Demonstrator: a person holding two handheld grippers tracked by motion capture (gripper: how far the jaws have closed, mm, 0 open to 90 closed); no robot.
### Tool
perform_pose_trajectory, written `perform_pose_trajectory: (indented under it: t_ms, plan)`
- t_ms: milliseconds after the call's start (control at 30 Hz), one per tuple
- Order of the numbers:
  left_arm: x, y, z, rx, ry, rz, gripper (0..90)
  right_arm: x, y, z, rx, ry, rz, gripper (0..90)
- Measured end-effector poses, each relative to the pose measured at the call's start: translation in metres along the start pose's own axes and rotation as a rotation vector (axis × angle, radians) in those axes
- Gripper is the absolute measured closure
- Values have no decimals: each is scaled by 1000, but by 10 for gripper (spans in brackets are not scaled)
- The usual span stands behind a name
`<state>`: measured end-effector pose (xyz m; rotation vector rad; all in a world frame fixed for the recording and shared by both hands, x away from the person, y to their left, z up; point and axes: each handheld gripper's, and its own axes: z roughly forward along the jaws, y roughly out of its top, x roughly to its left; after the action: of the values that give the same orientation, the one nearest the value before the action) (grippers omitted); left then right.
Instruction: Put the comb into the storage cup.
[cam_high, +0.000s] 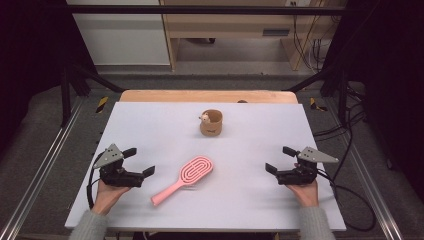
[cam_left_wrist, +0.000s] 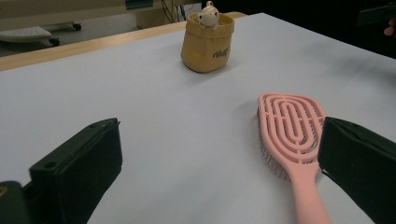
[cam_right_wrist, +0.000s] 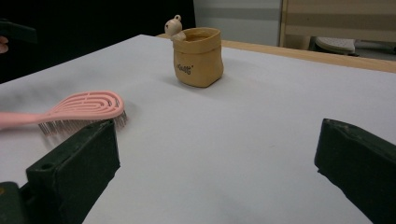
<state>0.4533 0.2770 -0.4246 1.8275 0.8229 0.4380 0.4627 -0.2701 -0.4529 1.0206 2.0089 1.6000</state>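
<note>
A pink hairbrush (cam_high: 186, 177) lies flat near the front middle of the white table (cam_high: 150, 125), handle toward the front left. Behind it stands a small tan pouch-shaped cup (cam_high: 212, 123) with a little pale figure on its rim. My left gripper (cam_high: 139, 161) rests at the left of the brush, open and empty; in the left gripper view the hairbrush (cam_left_wrist: 292, 128) lies just inside the right jaw, and the cup (cam_left_wrist: 208, 42) stands far ahead. My right gripper (cam_high: 280, 159) is open and empty at the right, with the hairbrush (cam_right_wrist: 79, 108) and cup (cam_right_wrist: 198, 56) ahead.
A wooden strip (cam_high: 207, 96) edges the table's far side. Black frame posts and metal rails (cam_high: 45, 160) run along both sides. Cables (cam_high: 350, 195) trail off the right edge by my right hand.
</note>
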Motion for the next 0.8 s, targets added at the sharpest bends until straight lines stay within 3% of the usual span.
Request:
perform_pose_trajectory:
  t_ms: [433,800]
  plan:
    - [-17,7,11,52,-30,15,0,0,0,0,-2,-2,-1,3]
    - [-30,9,22,108,-26,28,0,0,0,0,-2,-4,-3,3]
